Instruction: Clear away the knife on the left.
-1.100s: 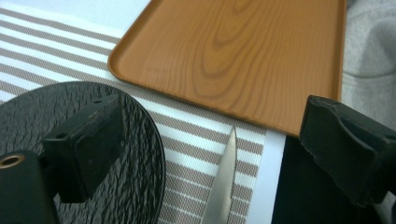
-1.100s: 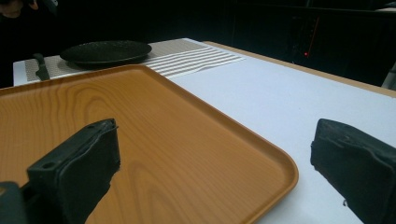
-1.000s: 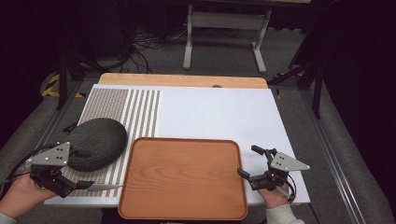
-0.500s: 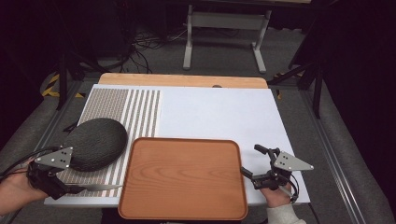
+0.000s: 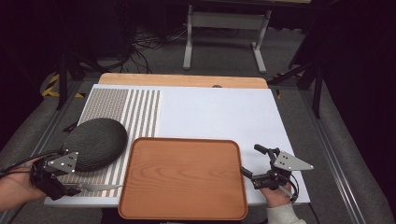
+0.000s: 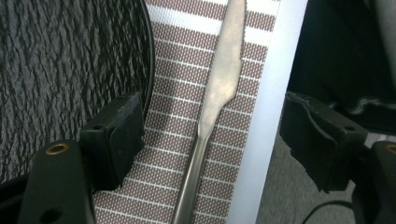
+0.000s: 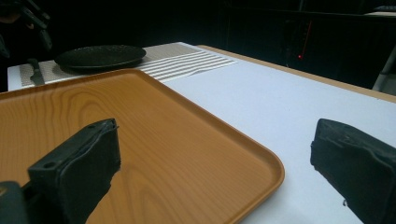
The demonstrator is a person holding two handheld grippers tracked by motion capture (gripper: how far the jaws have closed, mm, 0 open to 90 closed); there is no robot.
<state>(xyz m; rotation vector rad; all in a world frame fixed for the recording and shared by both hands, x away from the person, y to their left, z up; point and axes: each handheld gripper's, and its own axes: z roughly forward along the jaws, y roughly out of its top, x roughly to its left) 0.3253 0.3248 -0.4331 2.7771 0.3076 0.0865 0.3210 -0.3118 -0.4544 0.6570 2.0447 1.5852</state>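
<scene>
1. My left gripper [image 5: 70,186] hangs over the knife [image 6: 212,107], jaws spread, just been closing, pads clear of it.
2. The knife lies just beside the dark plate [image 5: 95,142].
3. My right gripper [image 5: 254,163] is released.

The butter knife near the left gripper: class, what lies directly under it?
The butter knife lies flat on the brown-and-white striped placemat, beside the dark plate. The strip of mat beneath the knife itself is covered, so nothing more can be told there.

Metal butter knife [image 6: 219,88] flat on striped mat [image 6: 177,158], just beside dark plate [image 6: 65,60], blade pointing away.
</scene>
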